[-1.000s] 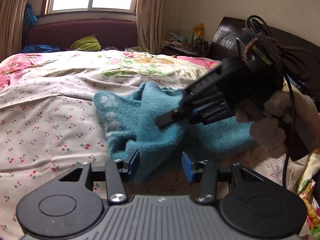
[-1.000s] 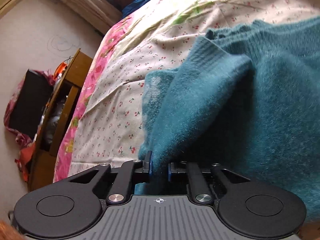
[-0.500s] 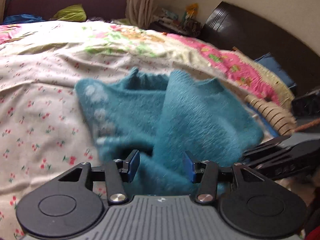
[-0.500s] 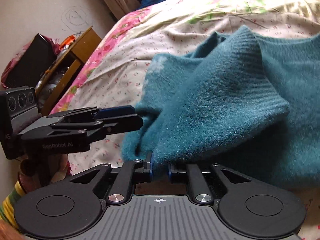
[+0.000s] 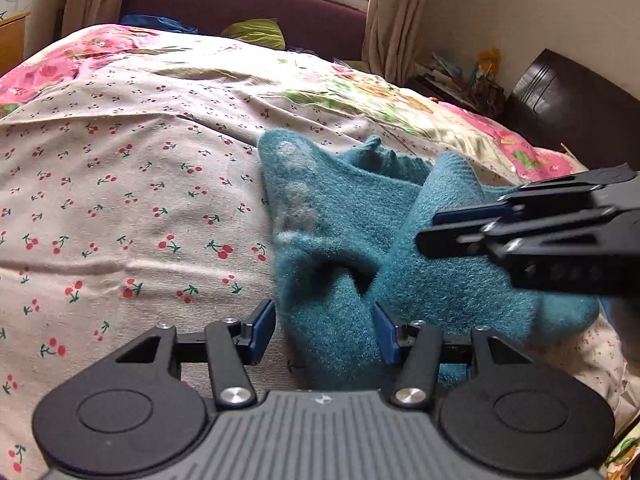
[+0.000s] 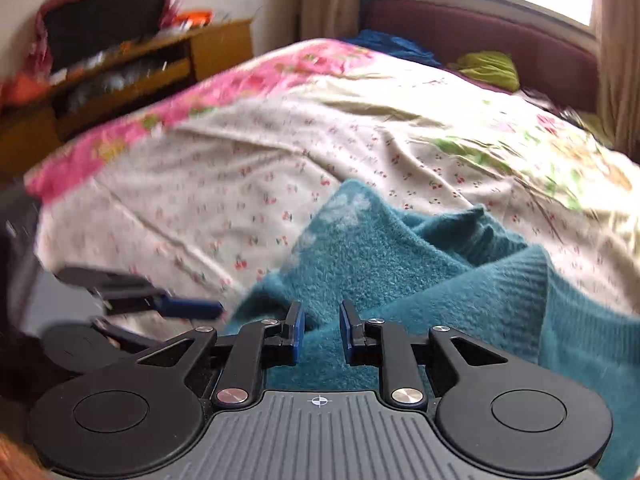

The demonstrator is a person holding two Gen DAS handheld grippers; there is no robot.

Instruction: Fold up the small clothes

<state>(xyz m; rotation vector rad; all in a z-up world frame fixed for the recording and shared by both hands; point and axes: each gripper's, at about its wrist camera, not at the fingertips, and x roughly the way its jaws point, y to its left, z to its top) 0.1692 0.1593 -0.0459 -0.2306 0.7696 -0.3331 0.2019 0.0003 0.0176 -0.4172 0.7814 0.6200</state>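
No container or readable writing shows. The fuzzy teal knitted garment (image 5: 352, 248) lies rumpled on the cherry-print bedsheet (image 5: 120, 200), one ribbed edge folded across, pale patches near its far corner. A fold sits between the left gripper's (image 5: 325, 326) opening jaws, pads apart from it. The right gripper (image 6: 322, 330) opens just above the knit, holding nothing.
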